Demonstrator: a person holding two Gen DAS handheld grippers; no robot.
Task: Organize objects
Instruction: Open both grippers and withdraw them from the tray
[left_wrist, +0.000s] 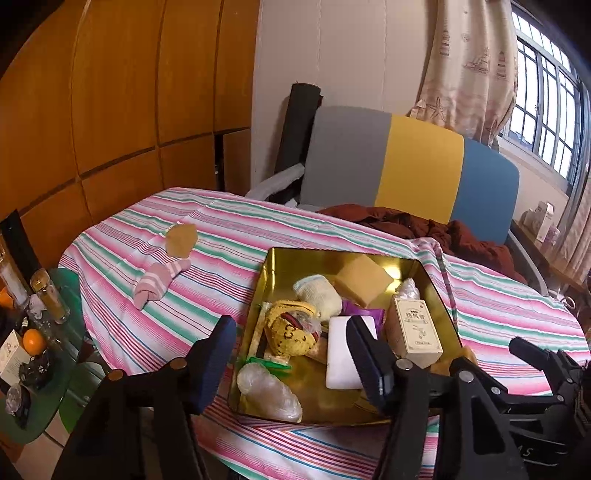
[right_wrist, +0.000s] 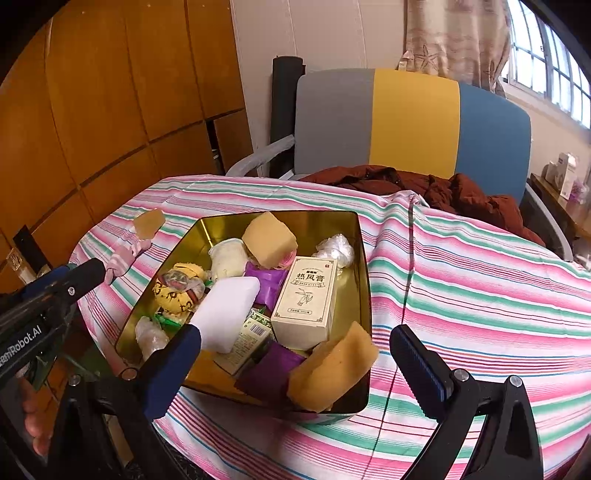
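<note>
Objects for this task are mostly collected already inside a golden tin (right_wrist: 364, 266) that stands on the striped tablecloth (right_wrist: 480, 280) of the table. In the tin I can see a cream box with Chinese letters (right_wrist: 308, 297), a white soft pack (right_wrist: 225, 314), two yellow sponges (right_wrist: 269, 238), one at the far side and one leaning on the near corner, purple packets (right_wrist: 271, 373), a yellow knitted pouch (right_wrist: 177, 290), a pale rolled sock (right_wrist: 229, 258) and some small clear bags (right_wrist: 334, 249). Outside the tin, on the left part of the cloth, two things remain: a pink striped sock (left_wrist: 159, 282) and, just behind it, a brown flat piece (left_wrist: 181, 240), maybe a sponge or a paper, I cannot tell. So I judge that the task is almost finished, and these two things are what is left to bring into the tin. The left gripper (left_wrist: 291, 354) hovers over the near left part of the tin with its fingers apart and nothing between them. The right gripper (right_wrist: 295, 362) is also spread wide and empty, near the front edge of the tin. The pink sock lies closer to the left gripper, so this one seems the natural choice for the next pick. A chair (left_wrist: 417, 166) with a dark red cloth (left_wrist: 424, 225) stands behind the table.
</note>
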